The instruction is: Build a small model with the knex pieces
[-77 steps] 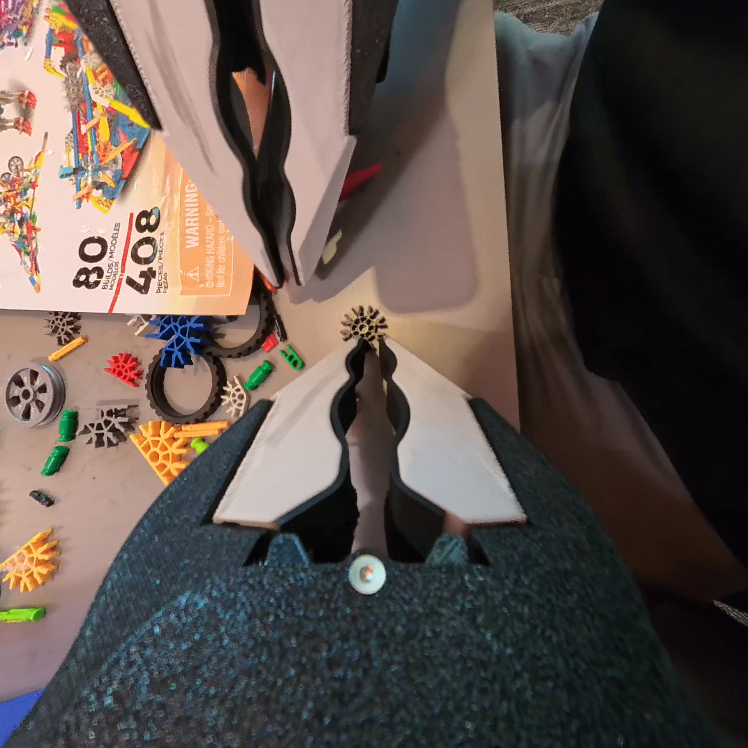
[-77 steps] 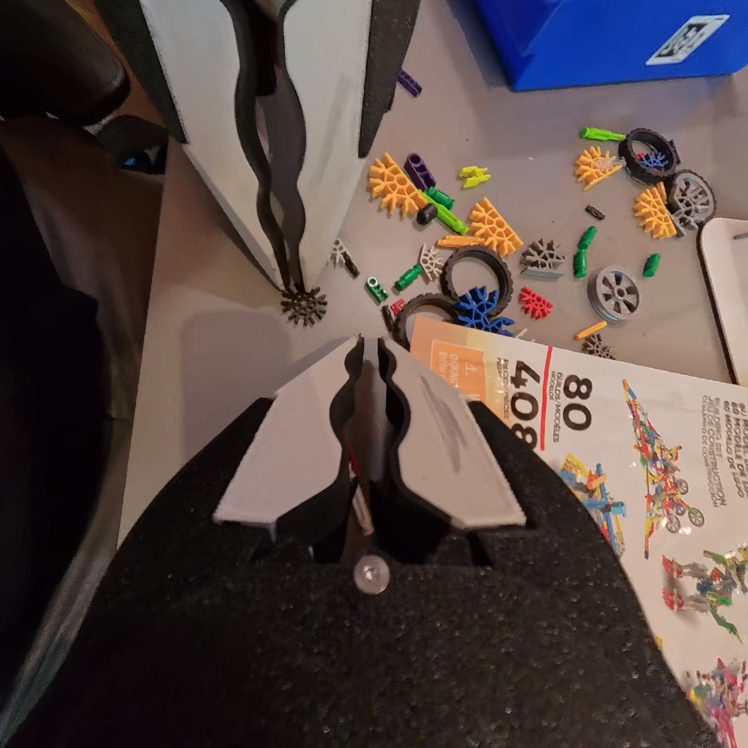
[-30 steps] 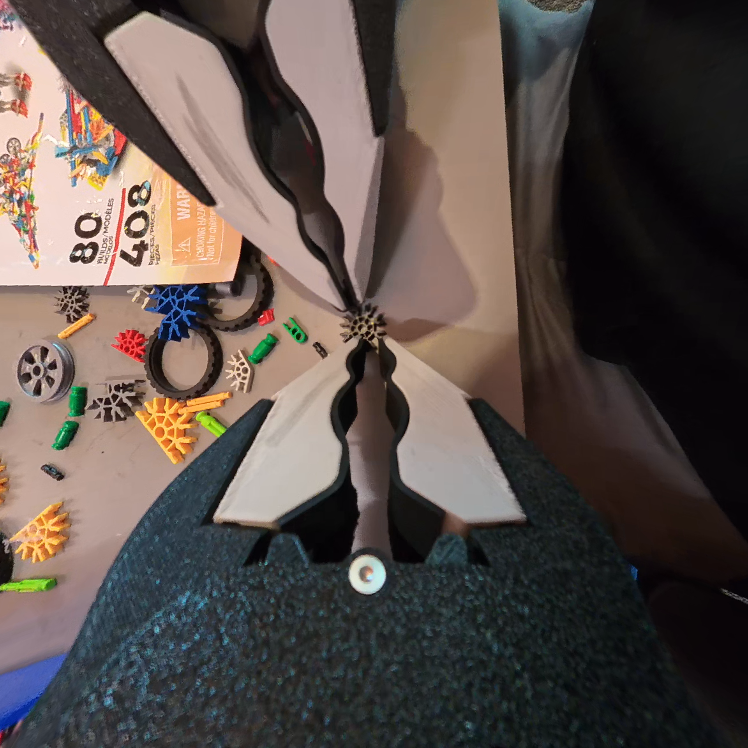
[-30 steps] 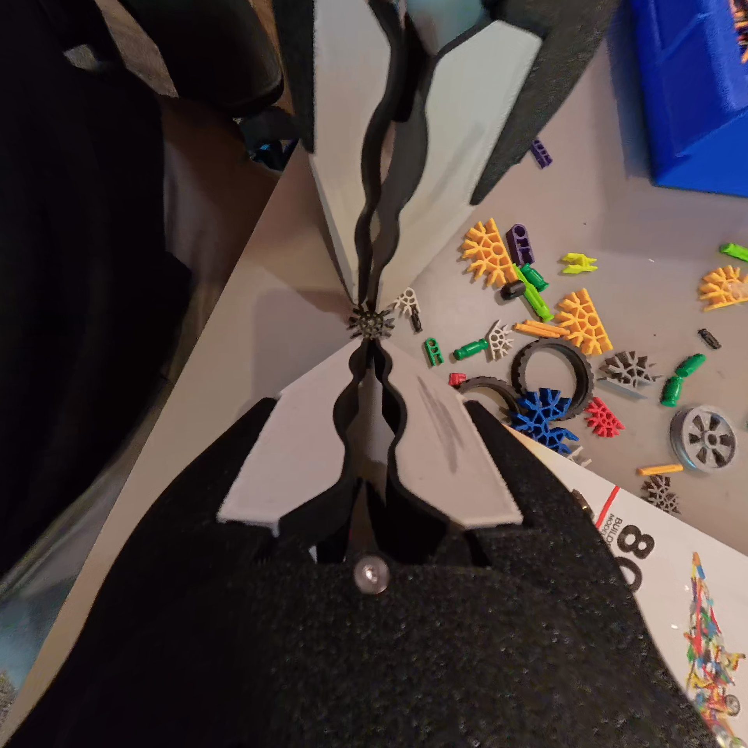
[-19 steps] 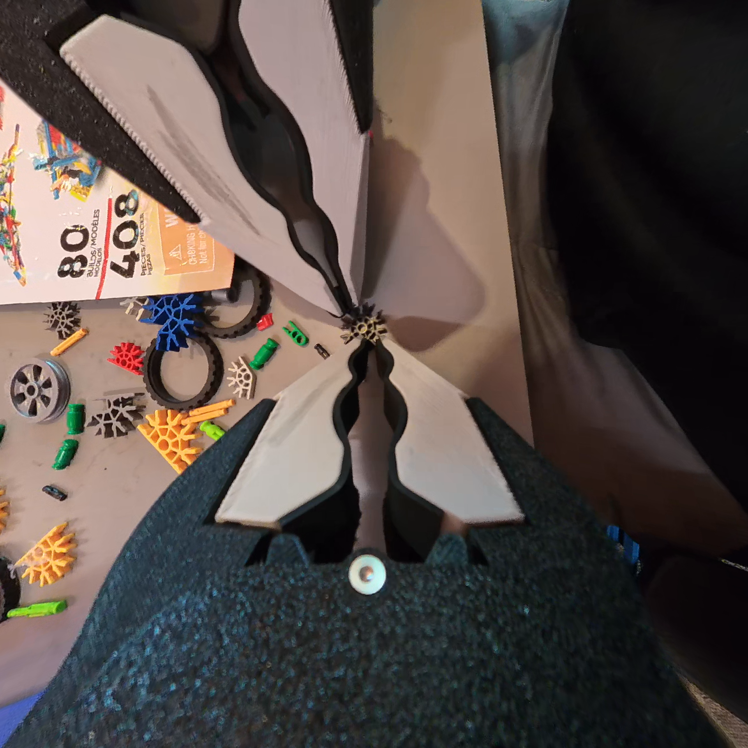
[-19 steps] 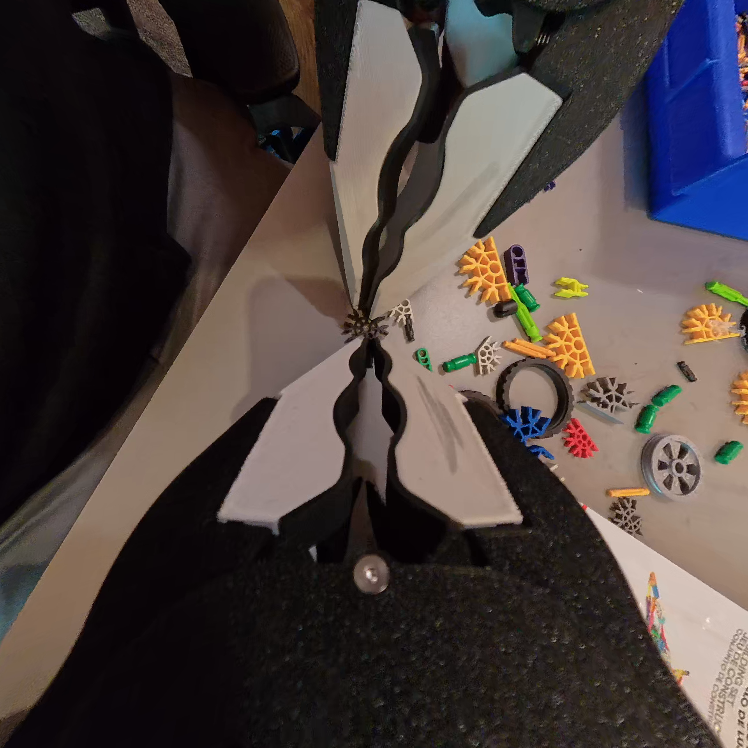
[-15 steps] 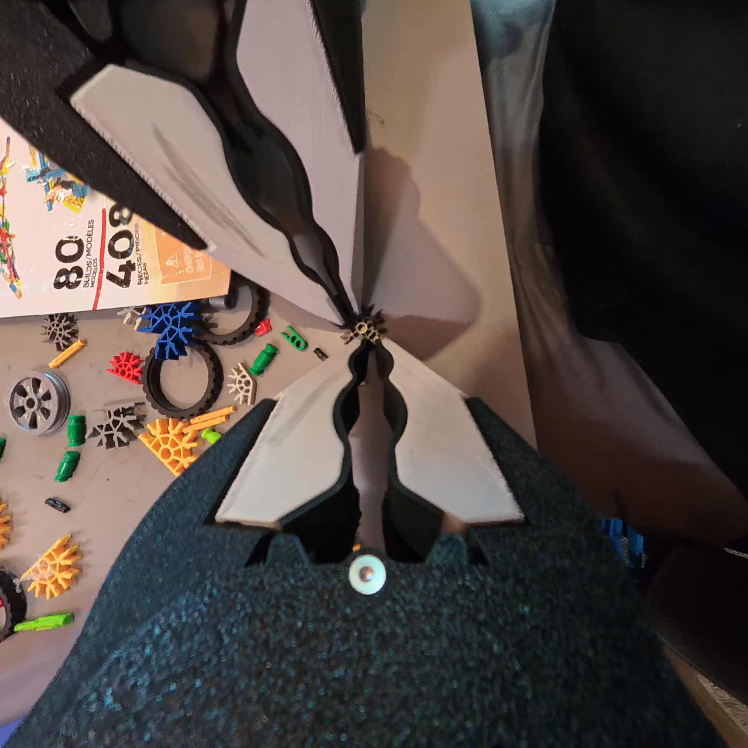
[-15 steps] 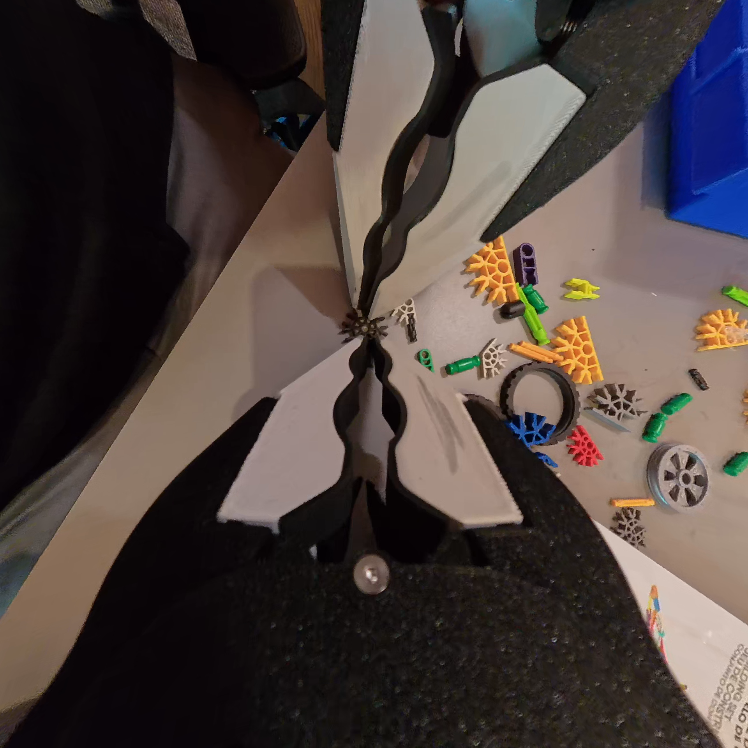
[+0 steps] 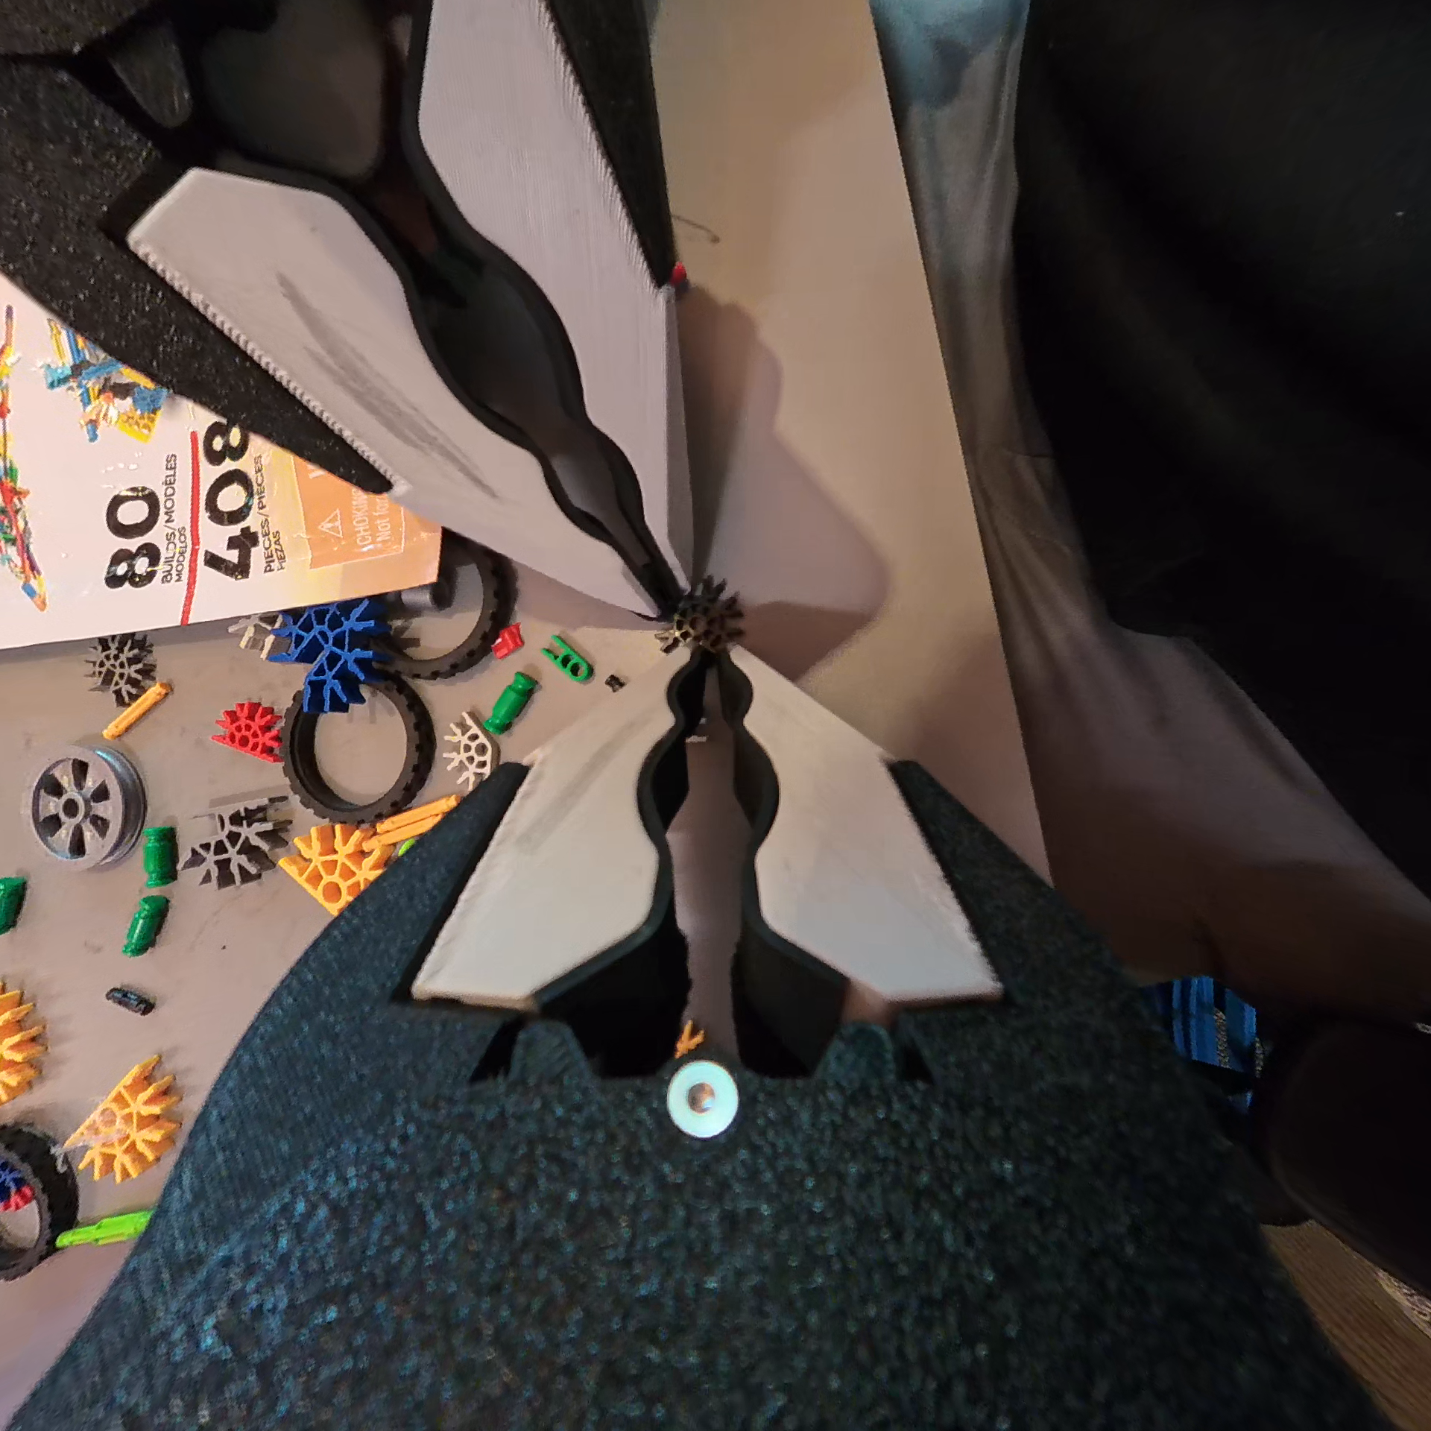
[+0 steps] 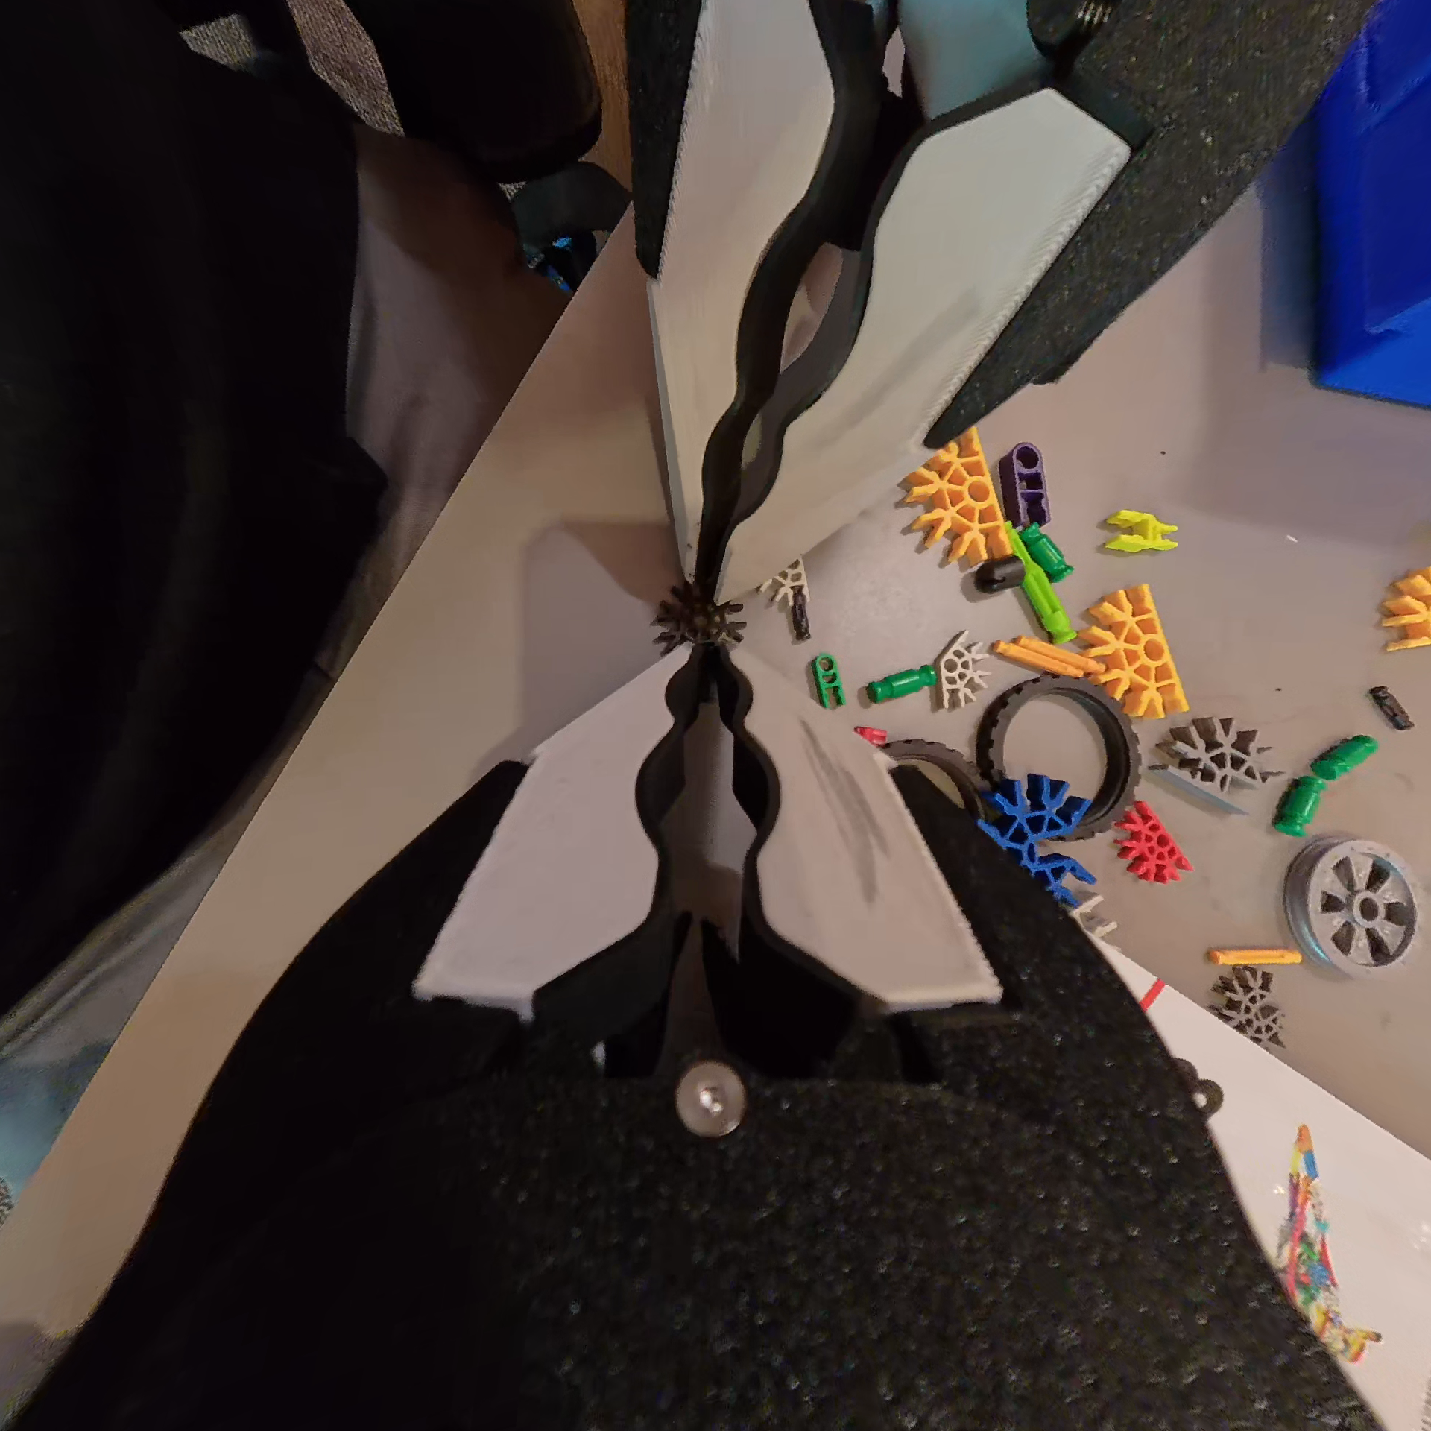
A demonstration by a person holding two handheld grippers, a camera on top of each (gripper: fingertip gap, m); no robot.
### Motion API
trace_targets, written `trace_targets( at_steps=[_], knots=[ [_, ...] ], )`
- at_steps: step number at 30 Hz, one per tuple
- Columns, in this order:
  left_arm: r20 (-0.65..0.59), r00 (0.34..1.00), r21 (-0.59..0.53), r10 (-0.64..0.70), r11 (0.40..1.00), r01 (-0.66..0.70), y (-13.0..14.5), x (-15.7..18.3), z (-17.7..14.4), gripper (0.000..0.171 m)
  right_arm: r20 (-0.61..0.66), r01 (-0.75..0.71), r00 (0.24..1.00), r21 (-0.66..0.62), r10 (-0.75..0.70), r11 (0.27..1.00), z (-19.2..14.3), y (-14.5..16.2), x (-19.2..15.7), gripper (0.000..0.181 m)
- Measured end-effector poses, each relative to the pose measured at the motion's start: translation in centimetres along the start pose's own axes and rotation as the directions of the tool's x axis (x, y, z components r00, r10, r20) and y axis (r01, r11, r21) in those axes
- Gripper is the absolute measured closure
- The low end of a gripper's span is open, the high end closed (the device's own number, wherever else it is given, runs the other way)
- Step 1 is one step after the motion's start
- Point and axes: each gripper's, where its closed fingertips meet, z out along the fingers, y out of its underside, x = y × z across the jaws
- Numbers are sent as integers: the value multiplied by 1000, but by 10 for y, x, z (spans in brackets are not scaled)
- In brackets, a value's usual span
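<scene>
L gripper point(image 9: 703, 658) + R gripper point(image 10: 703, 658) | both pinch black snowflake connector point(image 9: 703, 617) | table point(image 9: 813, 387)

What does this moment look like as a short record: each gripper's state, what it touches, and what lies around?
left gripper: shut on the black toothed connector, gripping its near edge
right gripper: shut, tips at the opposite edge of the same connector; whether it pinches the piece itself is hard to tell
position: connector held between the two facing grippers, over the table near its edge
nearby: blue connector, black tire, grey wheel, yellow fan pieces, green rods
other: printed booklet, blue bin
</scene>
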Motion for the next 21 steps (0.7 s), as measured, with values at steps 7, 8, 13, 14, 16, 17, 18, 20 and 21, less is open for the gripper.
trace_targets(
  at_steps=[7,8,13,14,16,17,18,20,21],
  knots=[
    [-1,1000,-5,0,1000,0,0,0,0,170,0,-17,1000,14,17,1000,0,-1,-1,179],
    [1,1000,-5,0,1000,0,0,-1,0,170,5,-23,1000,21,23,1000,-1,-2,-2,175],
    [5,1000,-11,2,1000,-2,0,-2,0,170,-4,-39,999,43,40,998,-5,-4,-2,173],
    [6,1000,-12,3,1000,-3,0,-2,0,170,-6,-43,999,45,44,998,-6,-4,-1,174],
    [7,1000,-14,3,1000,-3,0,-3,0,170,-18,-42,999,38,43,998,-8,-1,0,176],
    [7,1000,-16,3,1000,-3,0,-3,0,170,-25,-42,999,38,43,998,-9,-1,1,177],
    [7,1000,-17,3,1000,-3,0,-3,0,170,-29,-42,999,37,43,998,-9,-1,2,178],
    [6,1000,-19,3,1000,-3,0,-3,0,170,-39,-36,999,19,37,999,-7,1,4,181],
    [6,1000,-21,3,1000,-3,0,-3,0,170,-40,-29,999,11,30,1000,-5,2,4,181]
  ],
)
